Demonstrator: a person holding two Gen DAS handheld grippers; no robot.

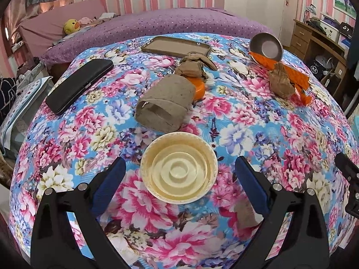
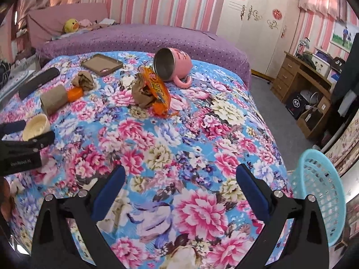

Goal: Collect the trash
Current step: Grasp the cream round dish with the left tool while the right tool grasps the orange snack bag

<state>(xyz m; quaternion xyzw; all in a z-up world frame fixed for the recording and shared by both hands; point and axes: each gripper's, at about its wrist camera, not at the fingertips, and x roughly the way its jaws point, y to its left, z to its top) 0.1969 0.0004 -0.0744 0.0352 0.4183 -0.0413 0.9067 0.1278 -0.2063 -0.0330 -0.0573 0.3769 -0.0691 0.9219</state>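
Observation:
A cream plastic cup (image 1: pixel 179 168) stands on the floral bedspread (image 1: pixel 258 134), right between the open fingers of my left gripper (image 1: pixel 179 170). It also shows in the right wrist view (image 2: pixel 36 126) with the left gripper (image 2: pixel 27 132) around it. Beyond it lie a cardboard tube (image 1: pixel 166 105), an orange lid (image 1: pixel 198 88), a crumpled brown wad (image 1: pixel 193 67), a second brown paper wad (image 1: pixel 280 80) and an orange snack wrapper (image 1: pixel 296 78). My right gripper (image 2: pixel 179 179) is open and empty over the bedspread, well short of the wrapper (image 2: pixel 159 92).
A pink steel-lined mug (image 2: pixel 172 65) lies on its side behind the wrapper. A black case (image 1: pixel 78 85) and a brown phone case (image 1: pixel 175 47) lie farther back. A light blue plastic basket (image 2: pixel 320 199) stands off the bed's right edge. A desk (image 2: pixel 309 83) is at right.

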